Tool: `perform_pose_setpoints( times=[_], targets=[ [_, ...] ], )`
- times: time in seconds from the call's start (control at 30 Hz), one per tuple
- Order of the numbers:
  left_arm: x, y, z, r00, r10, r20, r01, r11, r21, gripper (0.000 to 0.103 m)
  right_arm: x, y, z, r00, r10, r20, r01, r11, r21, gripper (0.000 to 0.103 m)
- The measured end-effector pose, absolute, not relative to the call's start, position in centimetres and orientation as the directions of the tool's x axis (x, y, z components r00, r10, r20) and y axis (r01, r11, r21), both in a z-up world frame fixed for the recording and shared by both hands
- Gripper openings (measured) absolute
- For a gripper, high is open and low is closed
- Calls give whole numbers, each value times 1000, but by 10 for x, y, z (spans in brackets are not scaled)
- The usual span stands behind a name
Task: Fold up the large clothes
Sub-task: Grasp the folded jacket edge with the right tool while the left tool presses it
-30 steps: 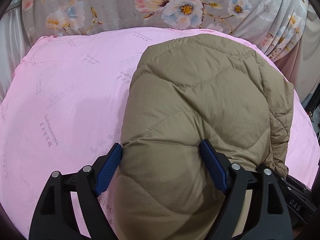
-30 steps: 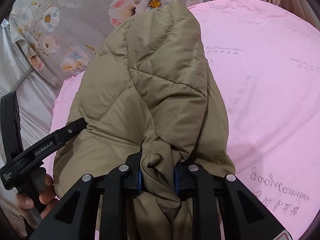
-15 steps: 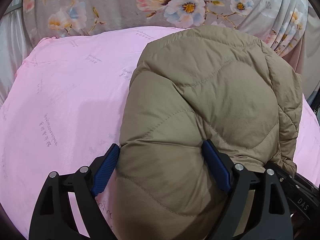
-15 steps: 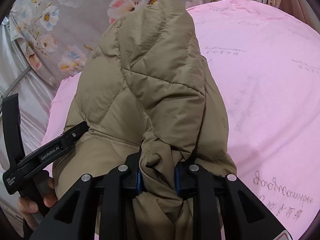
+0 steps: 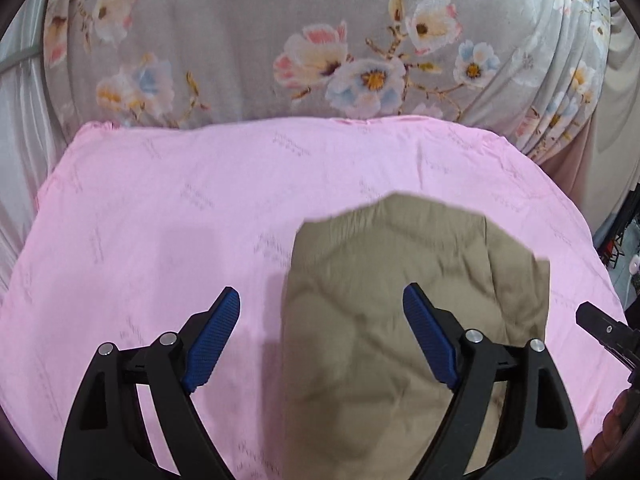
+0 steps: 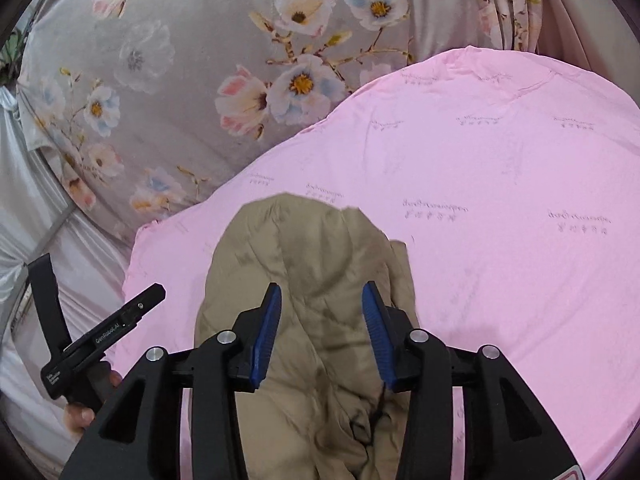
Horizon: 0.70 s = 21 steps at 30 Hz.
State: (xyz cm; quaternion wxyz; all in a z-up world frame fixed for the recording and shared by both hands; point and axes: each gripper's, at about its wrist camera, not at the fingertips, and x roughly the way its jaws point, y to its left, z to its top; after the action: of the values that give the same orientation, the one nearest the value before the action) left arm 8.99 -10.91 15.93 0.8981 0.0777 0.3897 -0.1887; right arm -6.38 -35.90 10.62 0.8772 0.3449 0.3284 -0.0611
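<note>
Left wrist view shows my left gripper (image 5: 320, 312) with its blue pads spread wide, holding nothing, above the tan quilted jacket (image 5: 400, 300) lying on the pink sheet (image 5: 180, 208). On the right wrist view I see my right gripper (image 6: 322, 316) also parted and empty over that jacket, floral fabric (image 6: 180, 80) behind.

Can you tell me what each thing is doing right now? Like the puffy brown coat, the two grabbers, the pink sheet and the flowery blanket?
Puffy brown coat: lying on the pink sheet, not gripped, blurred.
Left grabber: open, holding nothing.
Right grabber: open, holding nothing, coat below it.
Pink sheet: spread flat, lightly wrinkled.
Flowery blanket: bunched up behind the sheet.
</note>
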Motion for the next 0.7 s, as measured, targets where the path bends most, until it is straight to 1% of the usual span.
perform_pose_setpoints(
  times=[0.07,0.17,0.27,0.37,0.43,0.53,0.63,0.7],
  targets=[
    [106,-123,163,612,-279,-740,400,916,-15,81,-39,-364,100,759,131,-638,359,734,577,50],
    [131,-144,155,581,-274,-766,391,920,-32,81,-8,-361,83,701,74,-709,438,741,509,51],
    [145,-161,137,563,-252,-787,386,922,-20,81,10,-357,64,664,69,-745,470,737,487,51],
    [156,-179,109,528,-233,-817,394,919,-8,81,20,-353,41,653,76,-754,473,737,483,42],
    [160,-186,86,513,-215,-831,391,920,3,82,22,-351,28,641,57,-766,479,750,456,37],
    [162,-186,63,512,-211,-833,384,923,2,84,24,-352,13,634,51,-771,479,758,444,35],
    [162,-187,57,527,-209,-824,379,925,8,87,28,-354,1,628,50,-776,480,760,438,34],
    [161,-190,52,543,-197,-816,380,925,29,88,31,-351,-4,621,26,-783,482,775,408,34]
  ],
)
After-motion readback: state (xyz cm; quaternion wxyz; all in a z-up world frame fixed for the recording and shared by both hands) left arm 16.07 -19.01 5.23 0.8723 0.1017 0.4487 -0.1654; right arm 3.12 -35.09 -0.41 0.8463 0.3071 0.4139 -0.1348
